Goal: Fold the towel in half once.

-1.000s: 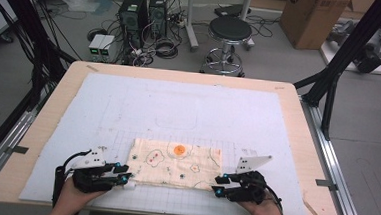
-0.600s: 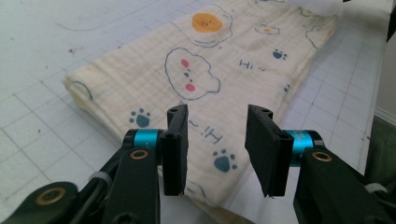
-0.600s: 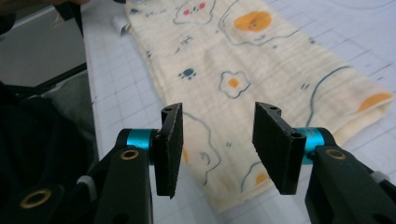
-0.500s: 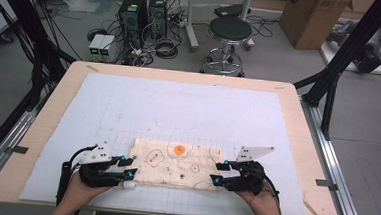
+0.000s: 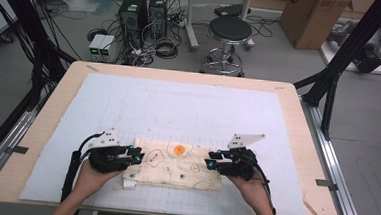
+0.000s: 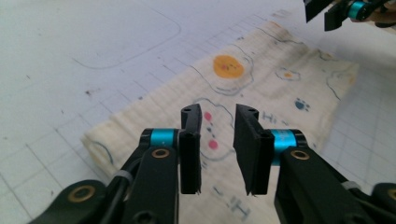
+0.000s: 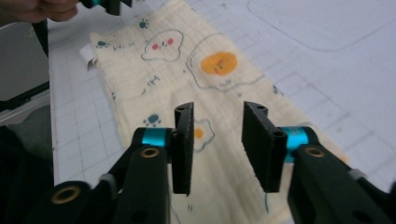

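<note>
A cream folded cloth [image 5: 177, 164] printed with fried eggs and paw marks lies flat on the white gridded mat near the table's front edge. My left gripper [image 5: 136, 155] hovers over the cloth's left end, jaws open with nothing between them. Its own view shows the open left gripper [image 6: 218, 140] above the cloth [image 6: 243, 88]. My right gripper [image 5: 212, 165] sits over the cloth's right end, open too. In the right gripper view the open right gripper [image 7: 215, 140] is above the cloth [image 7: 187, 74].
The white mat [image 5: 178, 107] covers most of the wooden table [image 5: 306, 144]. A small white tag [image 5: 127, 185] sticks out at the cloth's front left corner. Beyond the table stand a stool [image 5: 229, 32], computer towers [image 5: 143, 9] and a cardboard box [image 5: 309, 17].
Both grippers have moved inward from the cloth's two ends to stand over it. The cloth has not moved.
</note>
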A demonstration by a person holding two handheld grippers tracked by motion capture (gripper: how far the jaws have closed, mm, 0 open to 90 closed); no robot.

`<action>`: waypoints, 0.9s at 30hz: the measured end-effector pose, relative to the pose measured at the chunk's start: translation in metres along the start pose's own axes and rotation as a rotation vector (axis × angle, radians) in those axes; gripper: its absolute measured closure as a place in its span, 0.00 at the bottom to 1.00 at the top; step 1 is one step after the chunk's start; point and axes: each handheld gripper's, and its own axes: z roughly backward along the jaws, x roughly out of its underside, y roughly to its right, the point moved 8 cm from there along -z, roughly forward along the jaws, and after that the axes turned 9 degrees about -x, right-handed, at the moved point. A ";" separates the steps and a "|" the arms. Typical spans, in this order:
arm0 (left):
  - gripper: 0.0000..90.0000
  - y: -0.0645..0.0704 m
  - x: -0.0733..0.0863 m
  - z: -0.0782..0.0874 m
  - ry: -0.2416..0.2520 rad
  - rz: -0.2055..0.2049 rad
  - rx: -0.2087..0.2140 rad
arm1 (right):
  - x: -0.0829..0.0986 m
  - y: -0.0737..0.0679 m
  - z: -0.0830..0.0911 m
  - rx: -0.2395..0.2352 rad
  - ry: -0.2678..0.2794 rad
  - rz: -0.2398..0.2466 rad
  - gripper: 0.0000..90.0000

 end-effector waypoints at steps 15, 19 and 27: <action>0.94 -0.006 -0.029 -0.052 -0.030 -0.017 -0.039 | -0.032 0.024 -0.051 -0.030 -0.035 0.015 0.99; 0.96 -0.009 -0.025 -0.067 -0.065 -0.026 -0.056 | -0.035 0.033 -0.065 -0.021 -0.050 -0.001 0.99; 0.96 -0.028 -0.004 -0.083 -0.185 -0.029 -0.121 | -0.019 0.050 -0.088 0.023 -0.159 -0.032 0.99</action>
